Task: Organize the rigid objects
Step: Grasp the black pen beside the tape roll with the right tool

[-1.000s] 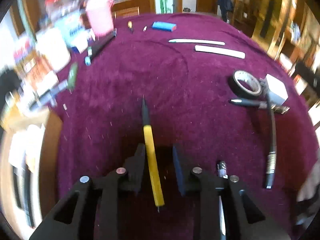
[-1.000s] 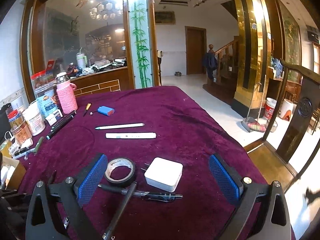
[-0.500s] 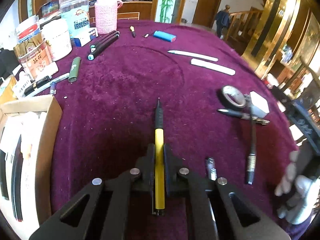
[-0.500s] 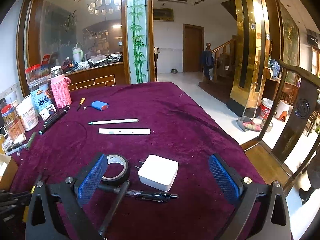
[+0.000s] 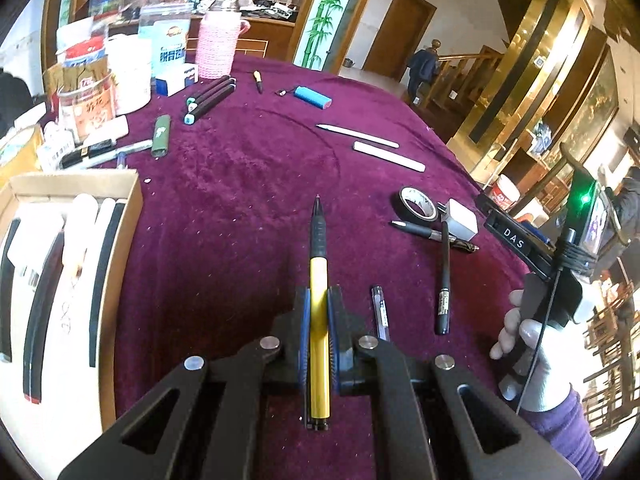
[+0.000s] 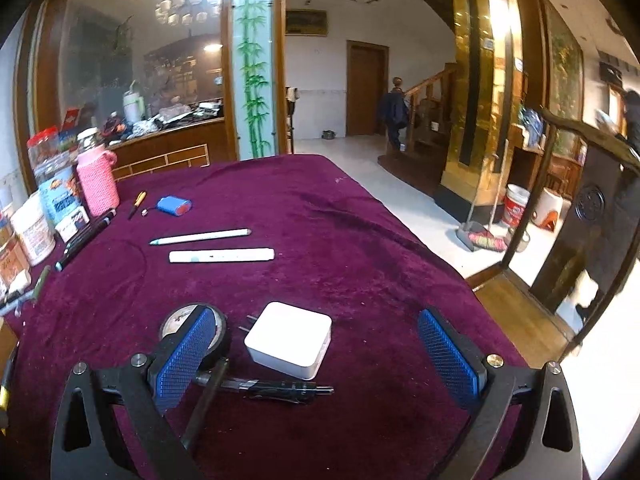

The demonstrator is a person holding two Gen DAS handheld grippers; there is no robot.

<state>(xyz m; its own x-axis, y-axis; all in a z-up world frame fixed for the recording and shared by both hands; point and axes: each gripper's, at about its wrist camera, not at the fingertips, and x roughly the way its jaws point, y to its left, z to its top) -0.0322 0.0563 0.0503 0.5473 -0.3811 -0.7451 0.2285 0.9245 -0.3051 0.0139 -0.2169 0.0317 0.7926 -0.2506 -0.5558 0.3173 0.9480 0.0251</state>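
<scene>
Since the earlier frame, the left gripper (image 5: 319,312) had closed on the yellow pen (image 5: 319,300), lifting it above the table's (image 5: 240,184) near edge. Next, probably, carrying it to the cardboard box (image 5: 120,240) at the left edge. The right gripper (image 6: 316,354) hung wide open, empty, over the white charger (image 6: 289,338).

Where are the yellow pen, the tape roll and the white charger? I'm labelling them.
yellow pen (image 5: 319,280), left wrist view, yellow barrel
tape roll (image 5: 416,203), left wrist view, black rim
white charger (image 6: 289,338), right wrist view, top face
</scene>
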